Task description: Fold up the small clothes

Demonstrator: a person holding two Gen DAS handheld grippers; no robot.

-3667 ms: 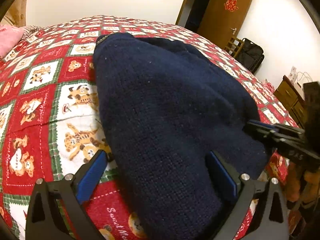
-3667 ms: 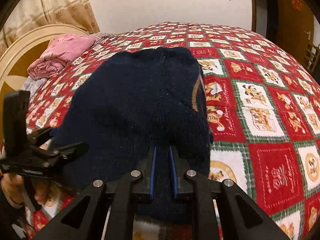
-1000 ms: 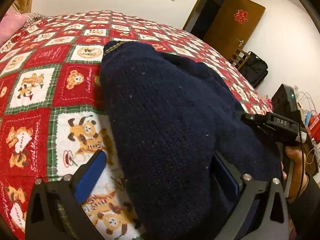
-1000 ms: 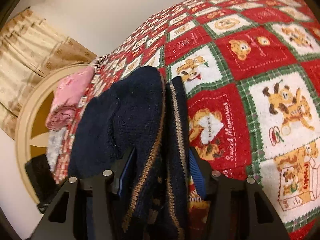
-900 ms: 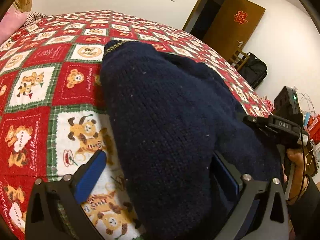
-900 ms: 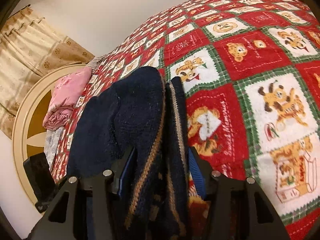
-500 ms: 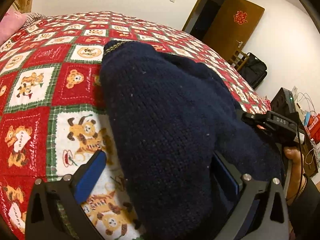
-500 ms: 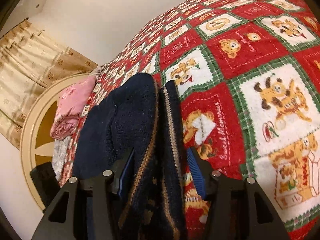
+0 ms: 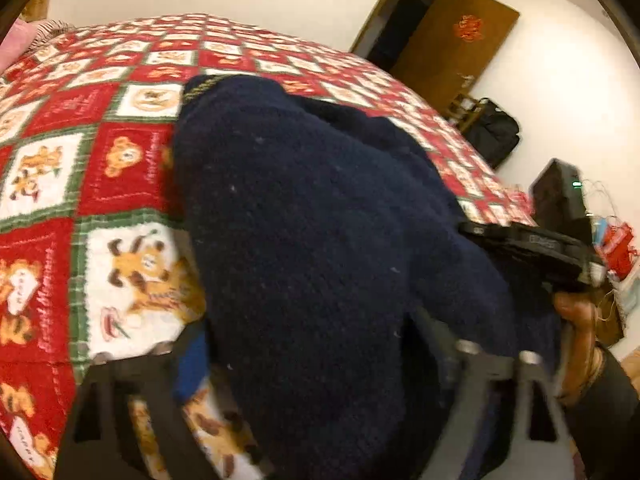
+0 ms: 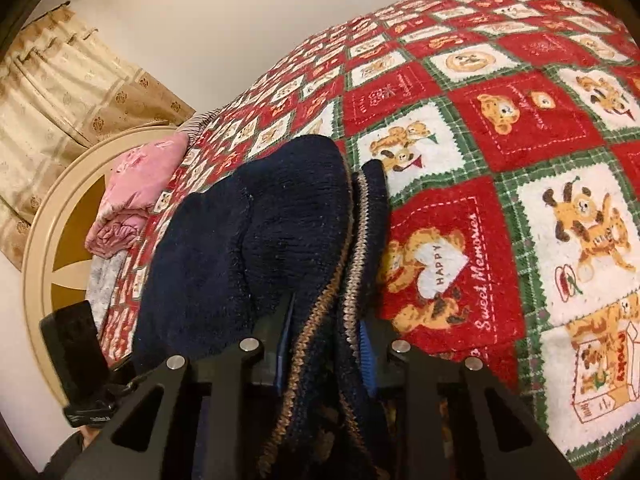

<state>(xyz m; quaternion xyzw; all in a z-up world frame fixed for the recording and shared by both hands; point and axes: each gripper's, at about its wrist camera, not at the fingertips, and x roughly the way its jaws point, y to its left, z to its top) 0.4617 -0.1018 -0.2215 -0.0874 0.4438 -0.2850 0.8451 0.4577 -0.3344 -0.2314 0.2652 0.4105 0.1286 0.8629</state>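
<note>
Folding a navy knit sweater (image 9: 304, 240) on the teddy-bear quilt (image 10: 520, 128).
Left gripper (image 9: 316, 344) has just been narrowing its wide-spread jaws around the near edge; right gripper (image 10: 326, 340) has just been closing and pinches the striped hem.

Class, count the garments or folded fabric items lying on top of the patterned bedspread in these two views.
2: a navy knitted sweater in the foreground between the jaws, and a folded pink item at the head of the bedspread by the headboard. The sweater may hide more.
</note>
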